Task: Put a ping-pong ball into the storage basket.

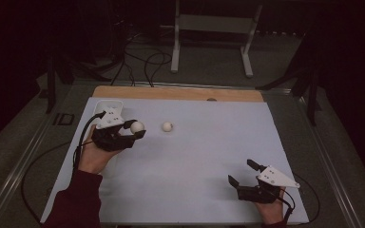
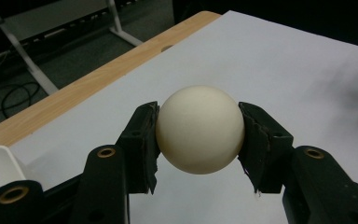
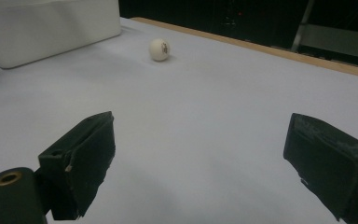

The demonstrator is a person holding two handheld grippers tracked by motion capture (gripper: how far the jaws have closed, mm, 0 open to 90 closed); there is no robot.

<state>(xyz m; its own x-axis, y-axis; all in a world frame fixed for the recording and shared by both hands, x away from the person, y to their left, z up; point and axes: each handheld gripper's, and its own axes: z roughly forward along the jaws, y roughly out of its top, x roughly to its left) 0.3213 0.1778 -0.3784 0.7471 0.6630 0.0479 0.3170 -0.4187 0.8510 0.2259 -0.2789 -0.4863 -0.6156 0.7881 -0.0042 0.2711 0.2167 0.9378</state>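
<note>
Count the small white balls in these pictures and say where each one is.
2. One small white ball is clamped in the left gripper; the other ball lies on the white sheet, right of it.

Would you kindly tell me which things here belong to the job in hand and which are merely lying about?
In the job:
left gripper, shut on the held ball
second ball
white bin

Lying about:
right gripper, open and idle
metal stand
floor cables
</note>
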